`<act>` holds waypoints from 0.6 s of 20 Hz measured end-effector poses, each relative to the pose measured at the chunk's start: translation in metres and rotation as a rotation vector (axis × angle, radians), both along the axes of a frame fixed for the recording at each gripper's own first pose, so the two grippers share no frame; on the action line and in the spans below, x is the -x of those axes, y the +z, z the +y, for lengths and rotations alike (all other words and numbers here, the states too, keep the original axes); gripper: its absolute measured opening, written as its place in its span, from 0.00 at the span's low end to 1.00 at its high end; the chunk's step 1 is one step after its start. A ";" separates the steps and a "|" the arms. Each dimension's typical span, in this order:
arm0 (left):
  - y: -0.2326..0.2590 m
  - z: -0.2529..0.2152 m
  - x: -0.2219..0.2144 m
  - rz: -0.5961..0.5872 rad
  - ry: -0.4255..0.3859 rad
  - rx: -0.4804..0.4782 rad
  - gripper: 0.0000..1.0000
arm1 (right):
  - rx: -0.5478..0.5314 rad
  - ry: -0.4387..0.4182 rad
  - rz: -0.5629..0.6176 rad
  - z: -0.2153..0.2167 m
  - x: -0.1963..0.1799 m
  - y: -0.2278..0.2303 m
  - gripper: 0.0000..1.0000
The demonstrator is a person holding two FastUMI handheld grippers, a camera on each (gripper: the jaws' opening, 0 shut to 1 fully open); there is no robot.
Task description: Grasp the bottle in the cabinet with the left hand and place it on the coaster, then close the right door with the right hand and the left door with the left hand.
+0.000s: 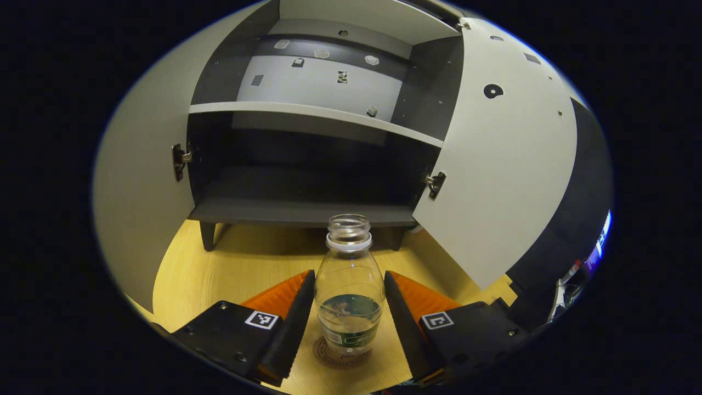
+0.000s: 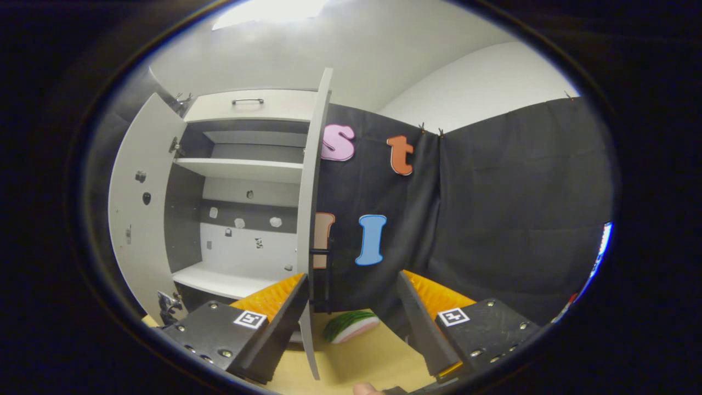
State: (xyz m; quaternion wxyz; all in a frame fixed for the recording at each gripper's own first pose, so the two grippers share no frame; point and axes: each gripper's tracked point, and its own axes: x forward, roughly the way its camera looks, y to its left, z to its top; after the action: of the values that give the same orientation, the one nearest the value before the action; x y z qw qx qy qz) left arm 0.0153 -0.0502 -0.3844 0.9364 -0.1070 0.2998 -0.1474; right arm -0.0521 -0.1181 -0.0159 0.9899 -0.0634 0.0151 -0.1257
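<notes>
Between the jaws of the left gripper (image 1: 349, 323) stands the bottle (image 1: 349, 291), upright on the coaster (image 1: 341, 355); the fingers stand apart on either side, seemingly clear of the glass, so placing looks done and release is in hand. Beyond the bottle the cabinet (image 1: 307, 211) gapes, both doors swung wide. The right gripper (image 2: 351, 329) also has its jaws apart, empty, with the right door (image 2: 312, 219) edge-on just ahead of its left finger. Next, judging by this, the right gripper must push that door shut, after the left backs off the bottle.
</notes>
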 end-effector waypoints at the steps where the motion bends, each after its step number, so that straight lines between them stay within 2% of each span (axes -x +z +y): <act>1: -0.004 0.000 0.002 0.004 0.000 -0.002 0.80 | -0.002 -0.002 0.005 -0.001 0.000 -0.001 0.98; 7: -0.026 -0.002 0.015 0.030 0.004 -0.032 0.80 | 0.025 -0.010 0.019 -0.006 0.002 -0.003 0.98; 12: -0.023 -0.006 0.022 -0.010 -0.007 -0.057 0.80 | 0.023 -0.010 0.024 -0.005 0.002 -0.008 0.97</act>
State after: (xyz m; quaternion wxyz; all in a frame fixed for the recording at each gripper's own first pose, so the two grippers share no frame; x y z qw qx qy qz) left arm -0.0065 -0.0557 -0.4070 0.9401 -0.0787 0.2995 -0.1425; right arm -0.0546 -0.1228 -0.0238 0.9882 -0.0760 0.0258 -0.1301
